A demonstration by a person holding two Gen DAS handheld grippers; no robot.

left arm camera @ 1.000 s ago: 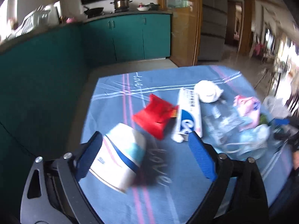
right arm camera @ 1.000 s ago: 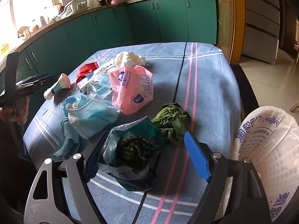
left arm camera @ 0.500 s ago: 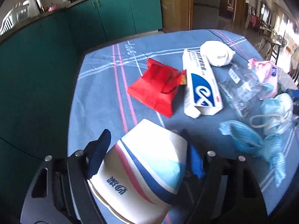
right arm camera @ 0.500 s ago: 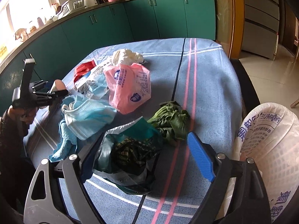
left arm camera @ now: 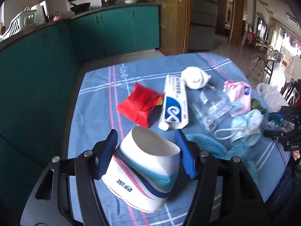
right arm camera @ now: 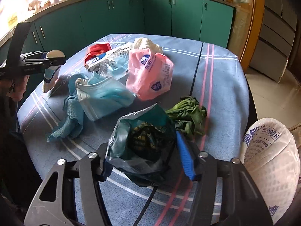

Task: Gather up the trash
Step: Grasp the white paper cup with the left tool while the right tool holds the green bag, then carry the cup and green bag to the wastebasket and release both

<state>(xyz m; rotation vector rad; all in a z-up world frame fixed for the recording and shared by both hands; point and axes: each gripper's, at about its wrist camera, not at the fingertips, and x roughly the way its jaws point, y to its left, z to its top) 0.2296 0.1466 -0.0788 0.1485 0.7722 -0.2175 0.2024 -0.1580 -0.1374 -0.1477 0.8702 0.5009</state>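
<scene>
My left gripper is shut on a white paper cup with blue and pink stripes, squashed oval and lifted off the blue tablecloth; it also shows in the right wrist view. My right gripper has closed around a green-and-clear plastic bag on the table. Trash on the cloth: a red packet, a toothpaste box, a white wad, clear wrapper, a pink tissue pack, a blue face mask, a blue cloth, leafy greens.
A white woven sack stands beside the table at the right. Teal cabinets run along the wall behind, with pots and a dish rack on the counter. The table's front edge is close below my right gripper.
My left gripper closed on the paper cup and lifted it. My right gripper moved onto the green plastic bag and its jaws narrowed around it.
</scene>
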